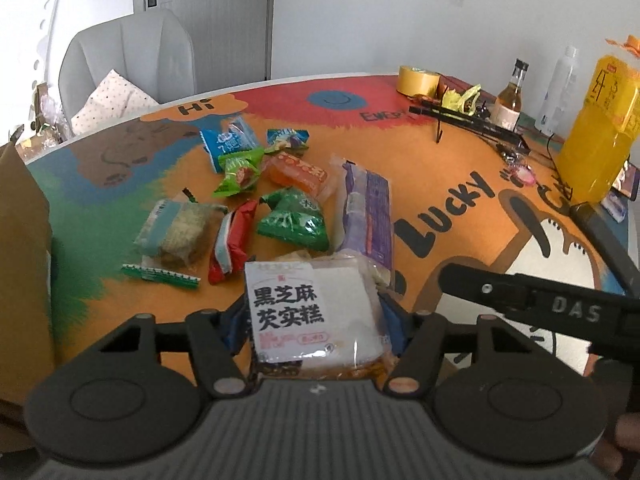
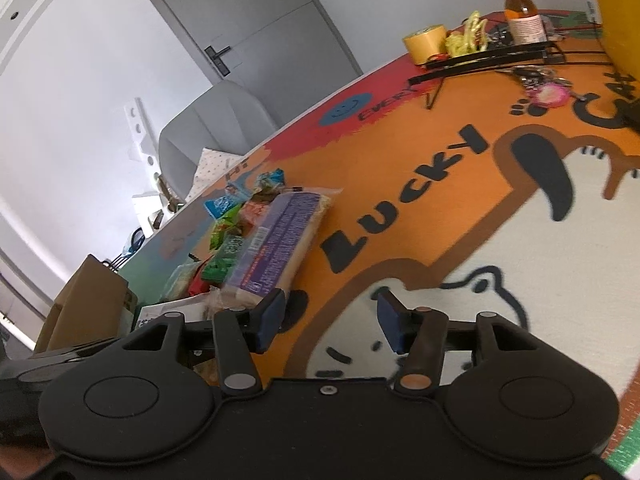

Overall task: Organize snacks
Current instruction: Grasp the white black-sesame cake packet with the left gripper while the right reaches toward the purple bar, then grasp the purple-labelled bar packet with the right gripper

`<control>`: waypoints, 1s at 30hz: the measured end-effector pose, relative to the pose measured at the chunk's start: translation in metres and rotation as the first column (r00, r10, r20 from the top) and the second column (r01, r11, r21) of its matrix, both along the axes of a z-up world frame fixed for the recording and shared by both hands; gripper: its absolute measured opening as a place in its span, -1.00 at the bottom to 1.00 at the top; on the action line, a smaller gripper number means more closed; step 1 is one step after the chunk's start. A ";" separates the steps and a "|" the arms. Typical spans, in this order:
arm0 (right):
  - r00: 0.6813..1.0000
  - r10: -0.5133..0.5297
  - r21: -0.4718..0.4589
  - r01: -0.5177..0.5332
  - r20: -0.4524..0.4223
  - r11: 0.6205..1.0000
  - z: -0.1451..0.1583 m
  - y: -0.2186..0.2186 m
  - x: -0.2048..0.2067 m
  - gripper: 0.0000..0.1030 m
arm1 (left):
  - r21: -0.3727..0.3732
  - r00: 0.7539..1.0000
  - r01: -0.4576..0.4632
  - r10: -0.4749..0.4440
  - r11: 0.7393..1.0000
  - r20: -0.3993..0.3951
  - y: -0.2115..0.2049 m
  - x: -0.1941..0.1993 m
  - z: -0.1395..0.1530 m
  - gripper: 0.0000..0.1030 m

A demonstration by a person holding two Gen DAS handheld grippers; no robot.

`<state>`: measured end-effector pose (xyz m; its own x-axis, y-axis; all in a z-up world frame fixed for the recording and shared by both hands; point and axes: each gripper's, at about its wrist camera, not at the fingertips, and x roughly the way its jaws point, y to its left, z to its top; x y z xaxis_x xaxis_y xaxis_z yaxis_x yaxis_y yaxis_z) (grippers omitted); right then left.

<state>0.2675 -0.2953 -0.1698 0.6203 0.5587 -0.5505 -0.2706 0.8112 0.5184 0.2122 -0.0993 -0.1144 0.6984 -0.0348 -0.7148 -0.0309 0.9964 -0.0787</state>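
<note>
My left gripper [image 1: 316, 320] is shut on a white-labelled cake packet [image 1: 312, 312] with black Chinese characters, held just above the table. Beyond it lie loose snacks: a long purple packet [image 1: 366, 212], a green triangular packet [image 1: 296, 220], a red packet [image 1: 232, 240], an orange packet [image 1: 296, 170], a blue packet [image 1: 230, 142] and a clear packet with a beige cake [image 1: 176, 228]. My right gripper [image 2: 330, 316] is open and empty over the cat picture, beside the purple packet [image 2: 276, 236]. It shows as a black arm [image 1: 540, 300] in the left wrist view.
A brown paper bag [image 1: 20, 248] stands at the left table edge. A black rack [image 1: 472, 120], yellow tape roll [image 1: 418, 80], glass bottle [image 1: 510, 96], clear bottle [image 1: 558, 88] and large yellow bottle [image 1: 596, 132] stand at the back right. A grey chair [image 1: 128, 60] is behind the table.
</note>
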 end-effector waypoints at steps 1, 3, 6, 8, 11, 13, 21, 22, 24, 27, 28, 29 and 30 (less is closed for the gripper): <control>1.000 0.004 0.001 -0.004 0.000 1.000 0.000 0.002 0.001 0.06 | -0.006 1.000 -0.004 0.004 1.000 0.001 0.002 0.000 0.001 0.23; 1.000 0.010 0.003 -0.010 -0.001 1.000 0.001 0.006 0.004 0.08 | -0.023 1.000 -0.009 0.009 1.000 0.009 0.007 -0.001 0.004 0.23; 1.000 0.020 0.002 -0.020 -0.001 1.000 0.002 0.013 0.008 0.11 | -0.041 0.999 -0.017 0.018 0.999 0.027 0.013 -0.002 0.009 0.22; 1.000 0.030 -0.001 -0.030 0.000 1.000 0.002 0.019 0.010 0.12 | -0.044 0.999 -0.026 0.028 0.999 0.040 0.018 -0.003 0.011 0.22; 0.999 0.043 -0.002 -0.043 -0.003 0.999 0.003 0.027 0.015 0.12 | -0.052 0.998 -0.046 0.048 0.998 0.050 0.026 -0.002 0.012 0.22; 0.999 0.050 -0.006 -0.050 -0.002 0.999 0.004 0.032 0.017 0.17 | -0.057 0.996 -0.062 0.065 0.996 0.053 0.033 -0.001 0.013 0.22; 0.999 0.030 -0.068 -0.029 0.021 0.997 0.008 0.056 0.030 0.48 | -0.065 0.994 -0.089 0.093 0.994 0.064 0.054 0.005 0.009 0.23; 0.999 0.030 -0.070 -0.028 0.022 0.997 0.008 0.059 0.032 0.49 | -0.065 0.993 -0.092 0.096 0.994 0.062 0.056 0.006 0.008 0.22; 0.999 0.036 -0.069 -0.035 0.021 0.997 0.009 0.063 0.035 0.48 | -0.064 0.993 -0.100 0.104 0.993 0.061 0.060 0.008 0.007 0.22; 0.998 0.046 -0.107 -0.042 0.034 0.993 0.009 0.070 0.035 0.41 | -0.061 0.992 -0.111 0.114 0.992 0.058 0.062 0.010 0.005 0.23; 0.998 0.044 -0.128 -0.038 0.041 0.991 0.009 0.071 0.034 0.29 | -0.063 0.992 -0.113 0.116 0.992 0.056 0.063 0.010 0.004 0.23; 0.998 0.046 -0.148 -0.039 0.047 0.988 0.010 0.072 0.032 0.13 | -0.064 0.991 -0.115 0.119 0.991 0.054 0.064 0.010 0.004 0.23; 0.997 0.055 -0.164 -0.046 0.051 0.985 0.010 0.073 0.031 0.04 | -0.067 0.991 -0.117 0.121 0.991 0.052 0.065 0.010 0.003 0.23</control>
<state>0.2986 -0.2226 -0.1599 0.6258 0.4958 -0.6022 -0.3380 0.8681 0.3635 0.2223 -0.0346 -0.1116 0.7390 0.0066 -0.6736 -0.1427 0.9788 -0.1470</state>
